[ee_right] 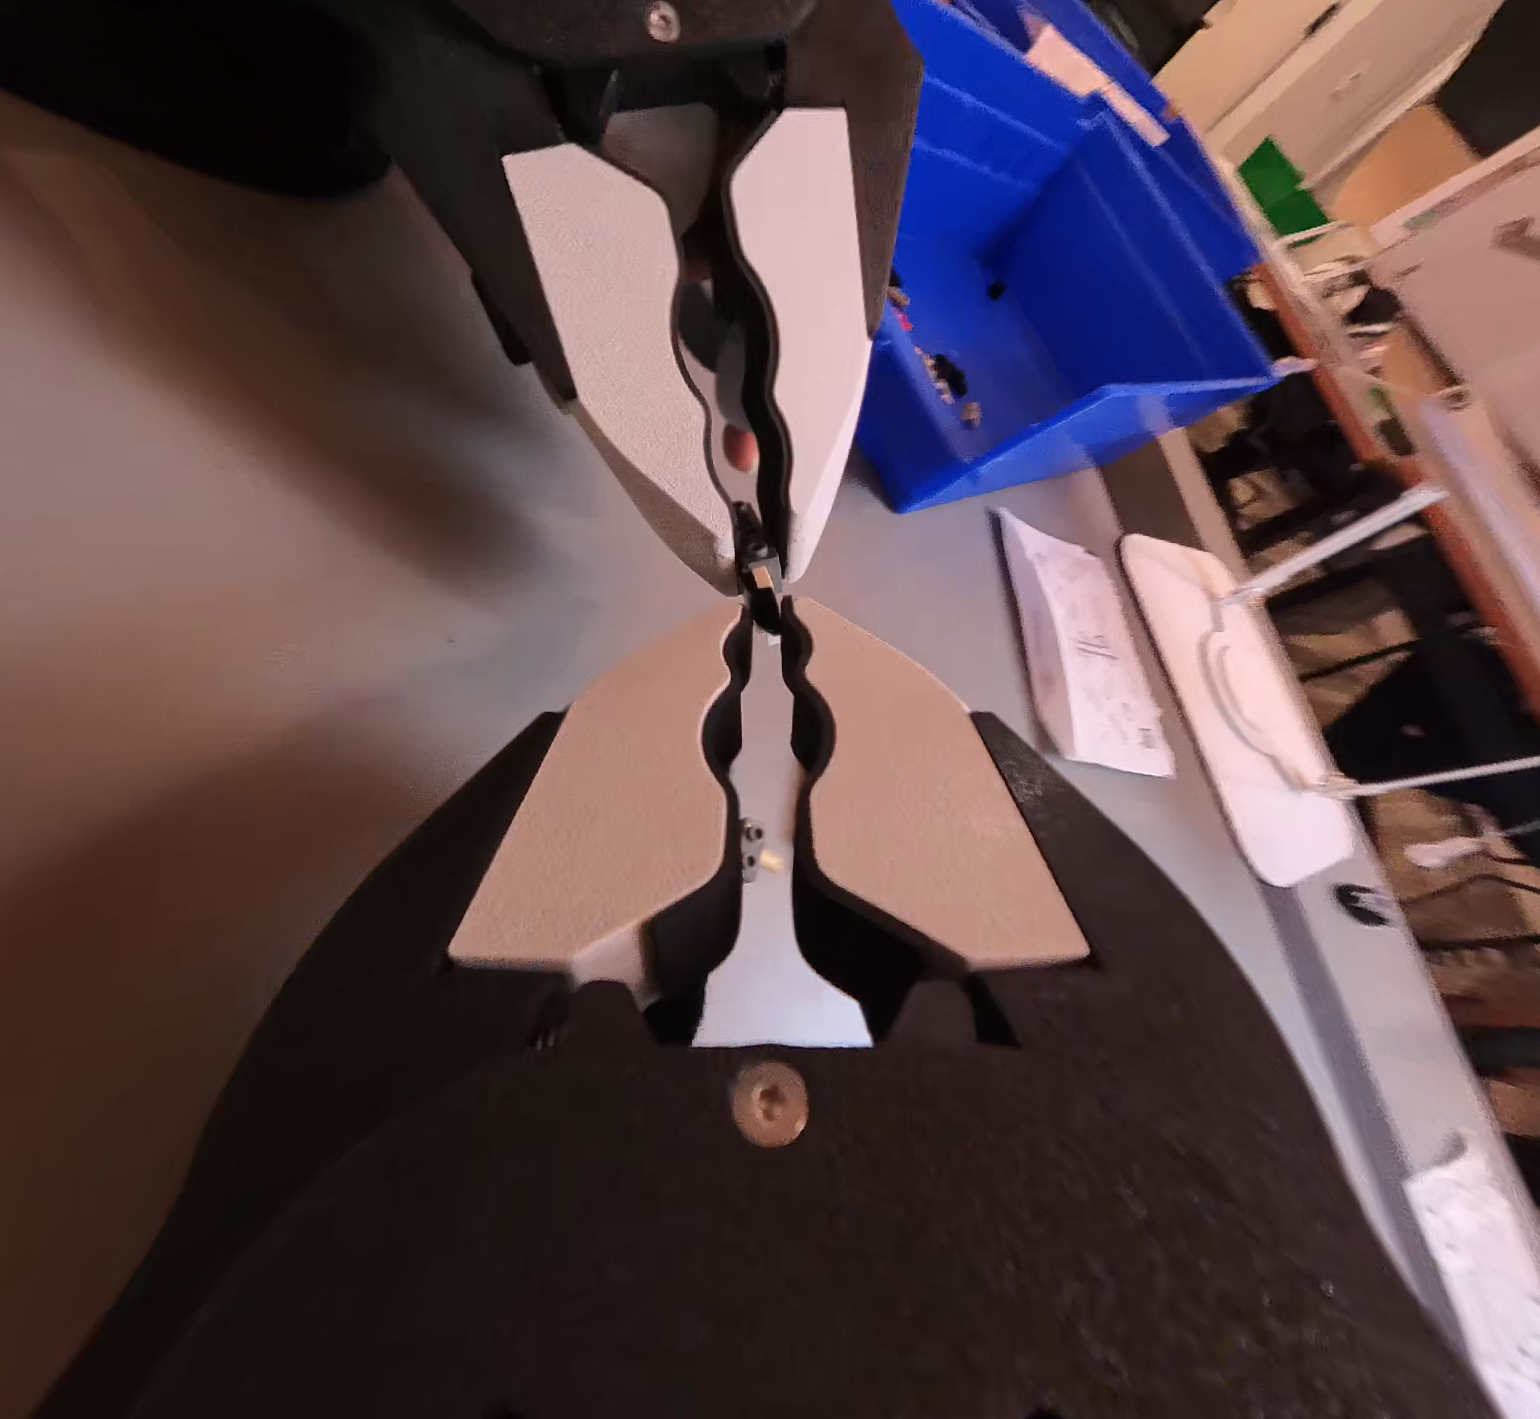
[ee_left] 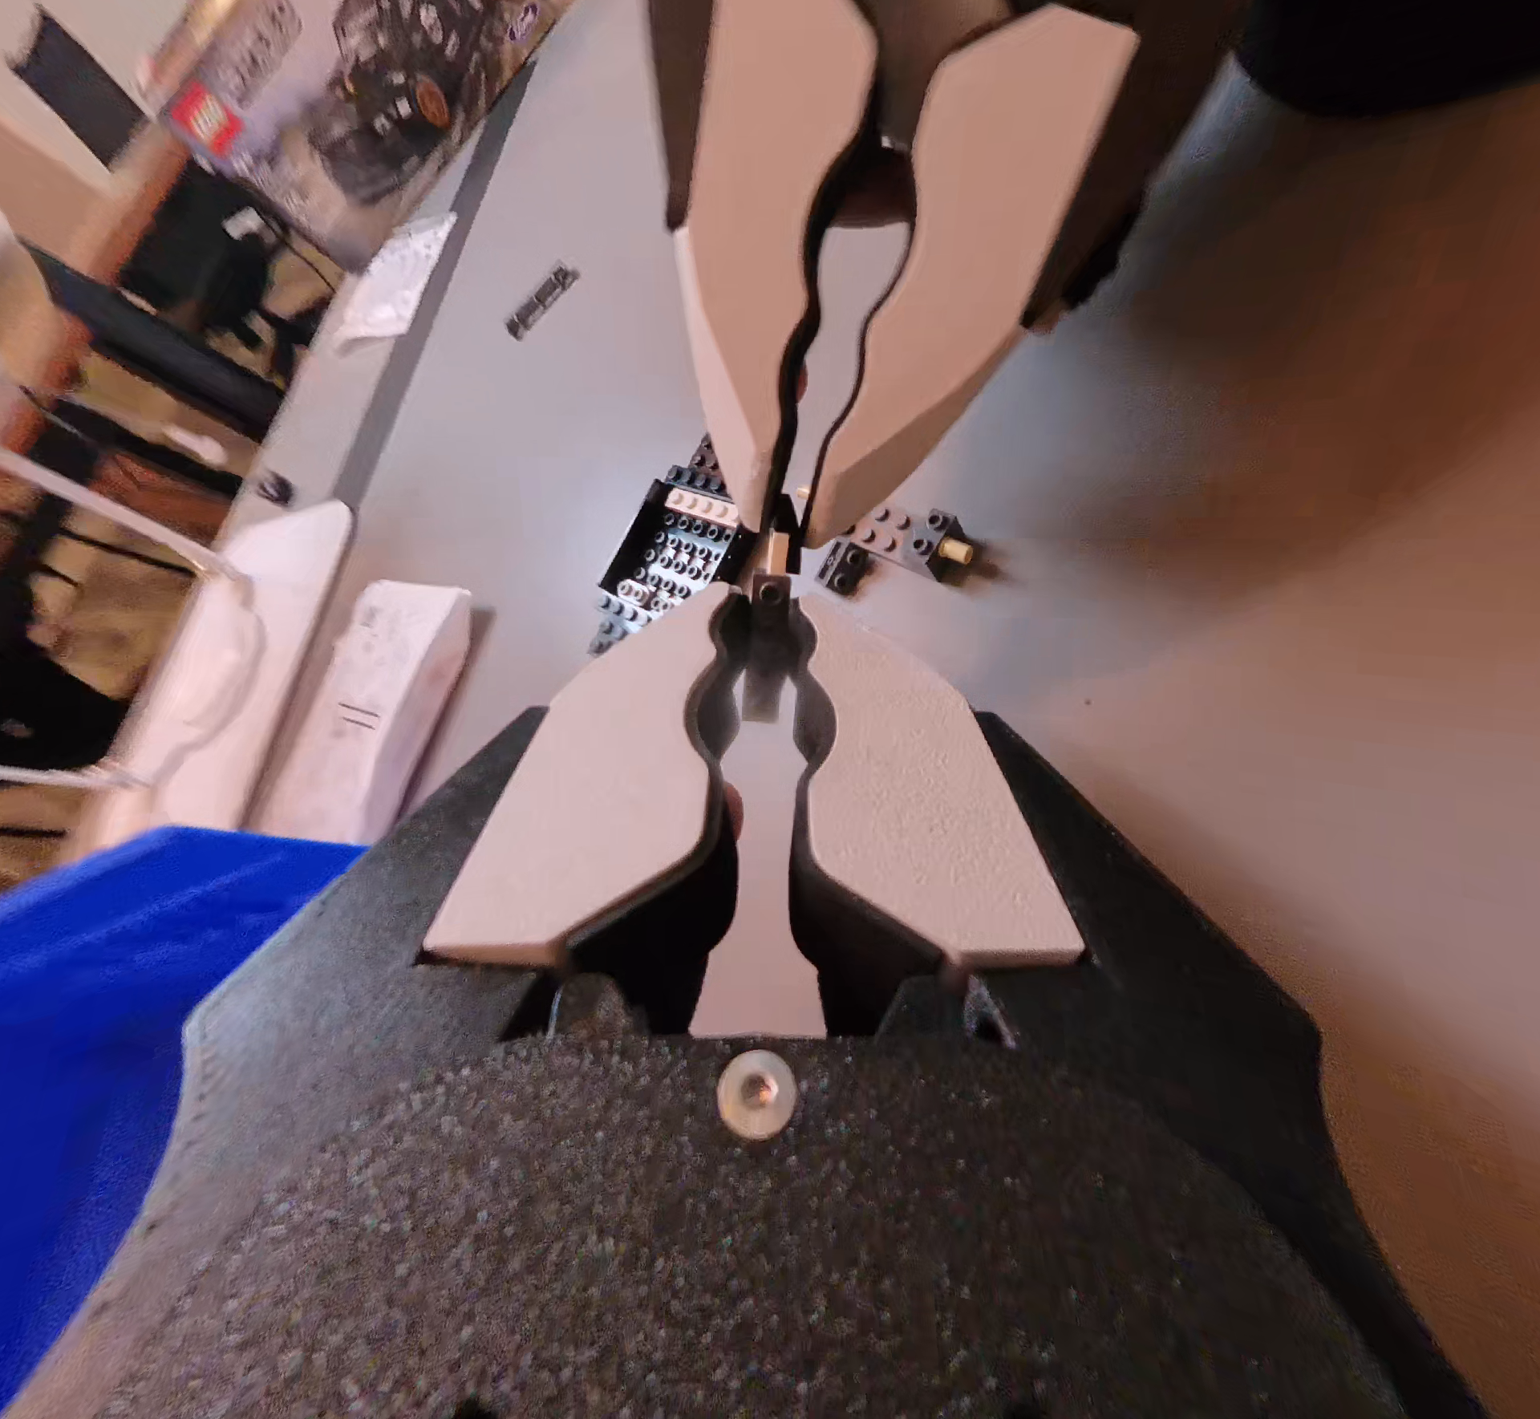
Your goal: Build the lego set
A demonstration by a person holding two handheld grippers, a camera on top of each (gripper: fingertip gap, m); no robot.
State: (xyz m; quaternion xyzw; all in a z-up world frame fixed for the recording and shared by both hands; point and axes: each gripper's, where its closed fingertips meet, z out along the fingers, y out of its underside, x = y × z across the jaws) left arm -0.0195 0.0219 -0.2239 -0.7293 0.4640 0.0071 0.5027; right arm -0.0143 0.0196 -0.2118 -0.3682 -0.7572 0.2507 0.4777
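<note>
The left gripper (ee_left: 765, 602) pinches a small dark brick piece (ee_left: 768, 633) at its fingertips. The right gripper (ee_left: 782, 525) meets it tip to tip, seemingly clamping the same piece. Beneath, a black brick assembly (ee_left: 667, 554) and loose grey bricks (ee_left: 904, 537) lie on the grey table (ee_left: 1167, 546).

Warm, fairly dim indoor light, brightest on the grey table (ee_left: 533, 412) near centre frame. Soft brownish shadow across the right of the left wrist view and the left of the right wrist view. Strong wide-angle bending and smeared blur toward the edges; perhaps motion blur. Sharpest at centre.
</note>
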